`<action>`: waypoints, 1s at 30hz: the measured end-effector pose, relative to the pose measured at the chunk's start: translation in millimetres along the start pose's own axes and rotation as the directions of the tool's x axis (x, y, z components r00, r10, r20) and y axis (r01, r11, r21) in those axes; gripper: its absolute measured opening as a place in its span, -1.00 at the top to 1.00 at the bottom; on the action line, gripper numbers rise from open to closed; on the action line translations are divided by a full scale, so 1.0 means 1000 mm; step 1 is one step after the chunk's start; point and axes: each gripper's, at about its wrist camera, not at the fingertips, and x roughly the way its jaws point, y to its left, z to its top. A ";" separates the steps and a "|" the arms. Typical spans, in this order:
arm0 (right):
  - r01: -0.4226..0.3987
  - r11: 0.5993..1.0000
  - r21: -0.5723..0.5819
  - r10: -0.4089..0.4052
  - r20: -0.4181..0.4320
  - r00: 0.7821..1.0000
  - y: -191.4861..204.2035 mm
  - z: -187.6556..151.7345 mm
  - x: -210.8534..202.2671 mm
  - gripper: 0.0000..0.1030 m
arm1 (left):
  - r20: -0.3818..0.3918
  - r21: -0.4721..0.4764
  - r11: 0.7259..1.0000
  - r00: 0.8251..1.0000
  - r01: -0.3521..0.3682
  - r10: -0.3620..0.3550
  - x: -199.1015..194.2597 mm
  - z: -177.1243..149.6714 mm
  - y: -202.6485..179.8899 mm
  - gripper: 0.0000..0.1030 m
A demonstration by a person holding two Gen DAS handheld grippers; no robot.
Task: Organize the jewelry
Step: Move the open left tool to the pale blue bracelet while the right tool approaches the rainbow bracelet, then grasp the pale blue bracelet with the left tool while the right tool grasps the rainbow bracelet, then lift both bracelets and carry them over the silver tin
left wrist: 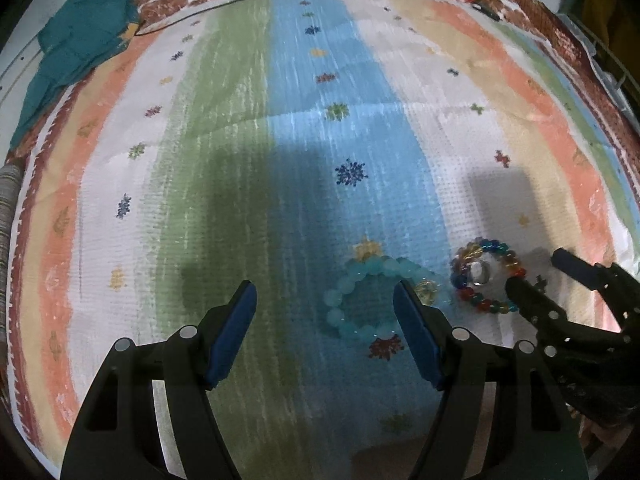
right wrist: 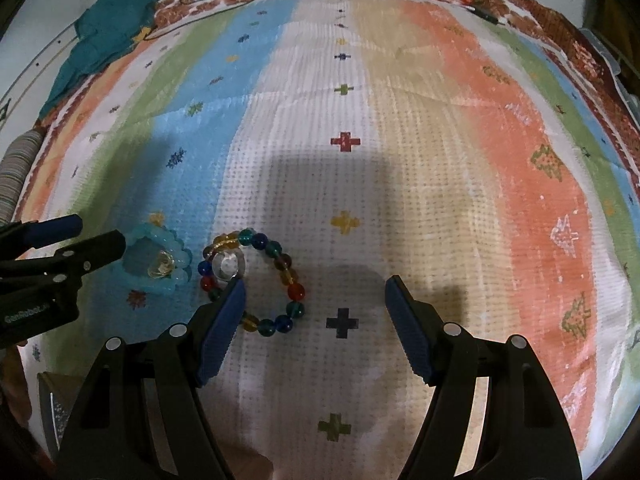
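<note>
Two bead bracelets lie side by side on a striped cloth. The light-blue bracelet with a clear yellowish bead lies on the blue stripe; it also shows in the right wrist view. The multicoloured bracelet with a large clear bead lies on the white stripe to its right, and shows in the right wrist view. My left gripper is open, its right finger over the light-blue bracelet. My right gripper is open, its left finger over the multicoloured bracelet's near-left edge. Both are empty.
A teal cloth lies at the far left corner of the striped cloth. A thin dark cord runs along the far floral border. A small dark object lies at the far right. A grey ribbed edge shows at left.
</note>
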 end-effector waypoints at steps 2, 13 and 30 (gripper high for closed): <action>0.003 1.000 -0.007 -0.003 -0.008 1.000 0.001 -0.001 0.003 -0.39 | -0.011 0.001 1.000 1.000 -0.002 0.002 0.005 0.001 0.001 -0.36; 0.044 0.999 -0.025 -0.045 -0.022 0.999 -0.001 0.000 0.008 -0.05 | -0.044 0.047 0.999 0.999 0.005 -0.002 0.025 0.008 0.005 -0.26; -0.030 0.998 -0.059 0.031 0.007 0.999 0.009 -0.001 -0.001 0.80 | -0.042 0.041 0.999 0.999 0.008 -0.006 0.010 -0.001 0.015 0.79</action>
